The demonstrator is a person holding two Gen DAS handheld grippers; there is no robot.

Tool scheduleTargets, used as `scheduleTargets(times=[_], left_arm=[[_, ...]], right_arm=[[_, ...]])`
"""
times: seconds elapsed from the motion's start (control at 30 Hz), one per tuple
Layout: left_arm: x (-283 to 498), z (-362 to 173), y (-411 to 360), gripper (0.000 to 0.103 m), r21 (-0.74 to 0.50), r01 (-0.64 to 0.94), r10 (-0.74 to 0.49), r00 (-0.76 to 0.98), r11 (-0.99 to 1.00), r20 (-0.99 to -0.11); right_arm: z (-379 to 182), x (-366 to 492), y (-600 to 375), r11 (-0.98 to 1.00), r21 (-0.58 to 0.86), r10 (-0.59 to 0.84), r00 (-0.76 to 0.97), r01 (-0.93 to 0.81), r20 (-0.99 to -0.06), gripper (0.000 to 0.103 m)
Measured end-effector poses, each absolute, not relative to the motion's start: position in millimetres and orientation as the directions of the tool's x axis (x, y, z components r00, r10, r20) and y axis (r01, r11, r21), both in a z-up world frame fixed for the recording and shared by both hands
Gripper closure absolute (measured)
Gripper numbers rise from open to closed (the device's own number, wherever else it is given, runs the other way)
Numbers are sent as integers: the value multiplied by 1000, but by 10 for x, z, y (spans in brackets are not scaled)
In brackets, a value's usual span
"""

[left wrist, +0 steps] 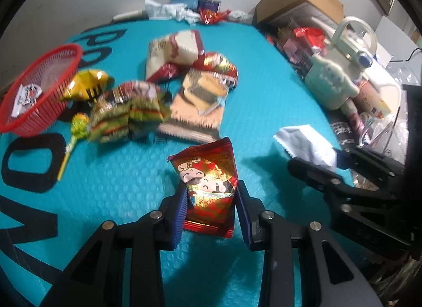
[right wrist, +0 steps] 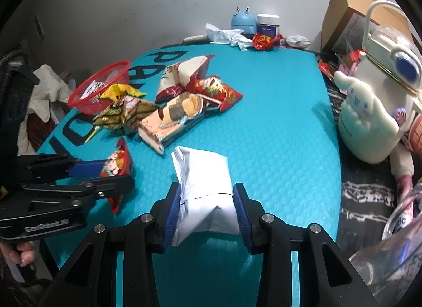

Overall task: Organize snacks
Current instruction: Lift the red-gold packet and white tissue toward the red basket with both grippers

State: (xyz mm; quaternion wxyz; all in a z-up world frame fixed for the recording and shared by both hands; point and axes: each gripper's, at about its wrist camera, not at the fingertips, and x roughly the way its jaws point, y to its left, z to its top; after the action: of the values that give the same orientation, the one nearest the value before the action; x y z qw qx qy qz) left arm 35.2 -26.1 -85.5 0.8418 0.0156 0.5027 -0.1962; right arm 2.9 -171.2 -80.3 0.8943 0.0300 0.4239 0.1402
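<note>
Left wrist view shows the left gripper (left wrist: 211, 206) with its fingers (left wrist: 179, 217) clamped on a red snack packet (left wrist: 208, 185), held above the teal table (left wrist: 263, 90). The right gripper (right wrist: 207, 210) grips a white packet (right wrist: 205, 191) the same way, pads pressing both sides.

The red basket (left wrist: 39, 96) sits at about ten o'clock in the left view, with one small packet already inside; a pile of loose snacks (left wrist: 184, 82) lies at twelve o'clock, between the held packet and the basket's near side. A lollipop (left wrist: 76, 127) rests just beside the basket.

Judging by the task, the step in hand is carrying both packets to the basket. To do it well, carry the red packet high enough to clear the pile and the basket rim, release only once it is over the opening, and bring the hands in one after the other so the grippers do not collide. The foil looks slippery, so the squeeze should stay firm until release.
</note>
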Motion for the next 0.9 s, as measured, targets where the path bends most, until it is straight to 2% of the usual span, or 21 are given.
scheduleTargets(times=[0.33, 0.9], left_arm=[[308, -970, -415, 65, -66, 364, -243, 467, 929, -850], [197, -801, -256, 69, -163, 267, -279, 486, 950, -828]], right_arm=[[-840, 3, -1762, 965, 170, 258, 598, -200, -759, 63], [-792, -47, -1670, 932, 194, 344, 577, -306, -741, 63]])
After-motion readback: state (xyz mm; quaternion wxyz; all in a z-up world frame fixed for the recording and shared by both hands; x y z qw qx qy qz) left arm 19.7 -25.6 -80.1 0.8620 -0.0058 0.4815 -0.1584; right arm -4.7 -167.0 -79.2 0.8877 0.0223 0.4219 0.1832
